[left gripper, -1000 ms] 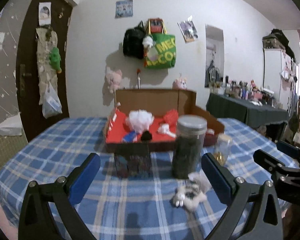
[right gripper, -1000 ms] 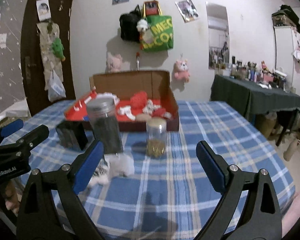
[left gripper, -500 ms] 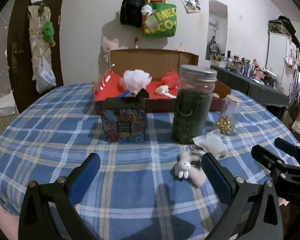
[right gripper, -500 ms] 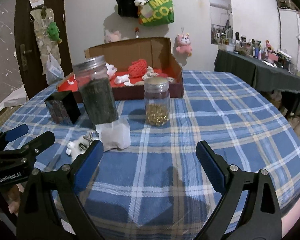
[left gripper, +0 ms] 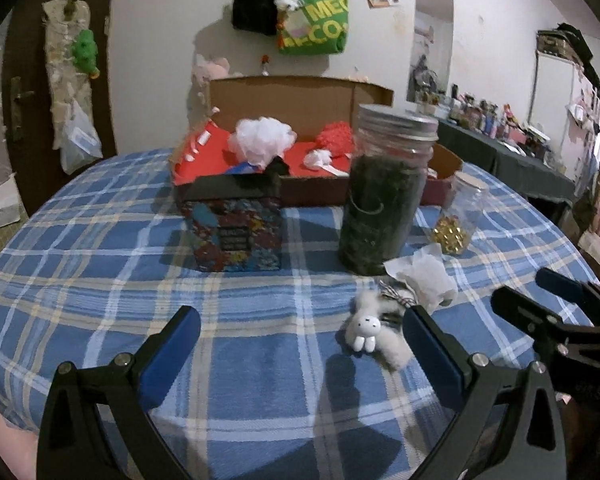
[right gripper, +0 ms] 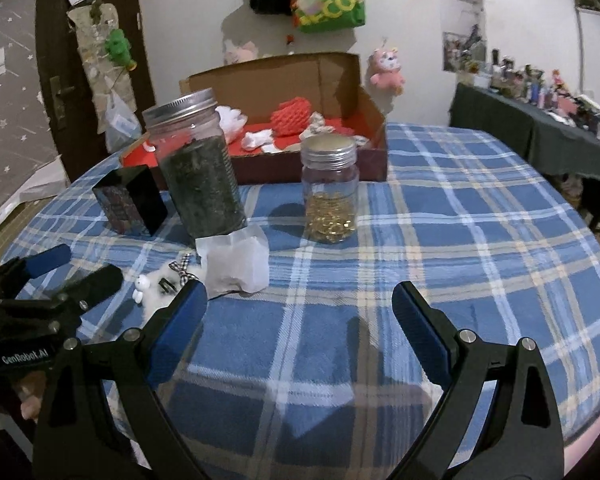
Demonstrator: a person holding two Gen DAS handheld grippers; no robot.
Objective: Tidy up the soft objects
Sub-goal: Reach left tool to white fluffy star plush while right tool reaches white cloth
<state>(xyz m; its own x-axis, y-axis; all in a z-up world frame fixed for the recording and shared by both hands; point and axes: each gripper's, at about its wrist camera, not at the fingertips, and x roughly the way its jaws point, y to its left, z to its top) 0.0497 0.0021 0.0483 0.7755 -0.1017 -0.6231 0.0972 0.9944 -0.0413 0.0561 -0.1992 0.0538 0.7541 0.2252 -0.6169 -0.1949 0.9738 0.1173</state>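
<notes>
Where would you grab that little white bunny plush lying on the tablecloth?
Probably across the fluffy body of the bunny plush, coming from above with the open left gripper. It lies flat on the table, the hard-looking face is small, and the crumpled tissue crowds its far side.

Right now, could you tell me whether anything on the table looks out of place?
Yes: a white plush keychain and a crumpled white tissue lie loose on the plaid tablecloth before the dark-filled jar, while the other soft items sit in the cardboard box.
</notes>
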